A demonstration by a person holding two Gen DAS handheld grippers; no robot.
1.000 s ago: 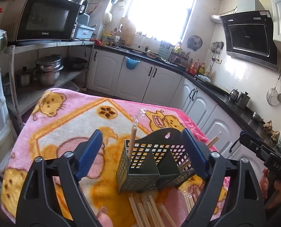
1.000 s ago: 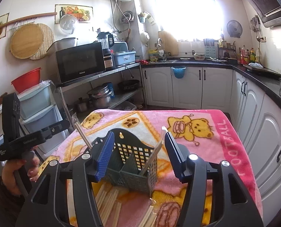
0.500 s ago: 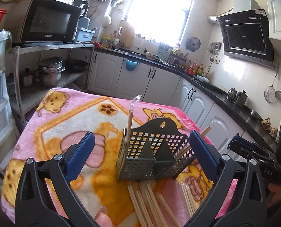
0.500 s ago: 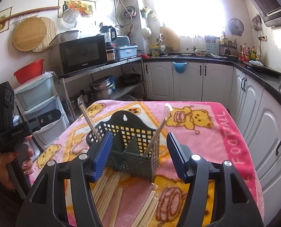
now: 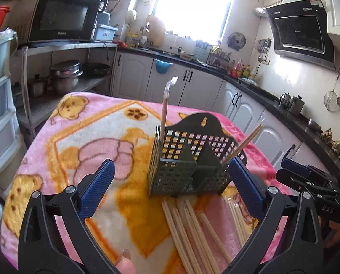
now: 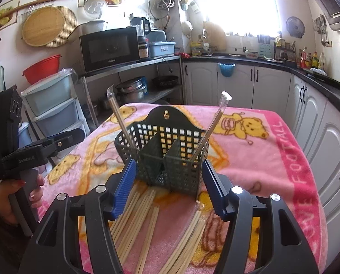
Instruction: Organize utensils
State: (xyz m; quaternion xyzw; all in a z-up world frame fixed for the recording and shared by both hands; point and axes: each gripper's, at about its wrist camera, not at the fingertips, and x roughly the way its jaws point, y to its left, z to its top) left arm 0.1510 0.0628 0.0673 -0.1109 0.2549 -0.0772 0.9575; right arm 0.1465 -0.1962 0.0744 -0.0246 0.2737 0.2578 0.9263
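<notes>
A dark green slotted utensil basket [image 5: 172, 175] [image 6: 170, 157] stands on the pink bear blanket [image 5: 90, 125]. One sleeved chopstick pair [image 5: 164, 111] leans in its left compartment and another [image 5: 245, 141] in its right. Loose bamboo chopsticks [image 5: 188, 228] [image 6: 133, 217] lie fanned on the blanket in front of the basket, with a plastic-wrapped bundle [image 6: 188, 235] beside them. My left gripper [image 5: 170, 161] hovers above the loose sticks, open wide and holding nothing. My right gripper [image 6: 168, 161] is open above the sticks too, its blue pads either side of the basket's near corner without touching it.
A metal shelf with a microwave [image 6: 110, 48] and pots stands left of the table. Plastic drawers [image 6: 53, 109] sit nearer on that side. White cabinets under a black counter [image 5: 250, 86] run behind and to the right. A person's hand [image 6: 14, 196] grips the left tool's handle.
Both grippers have sunk toward the blanket, bringing more of the loose chopsticks into view. The left jaws have spread wider. The basket has stayed put.
</notes>
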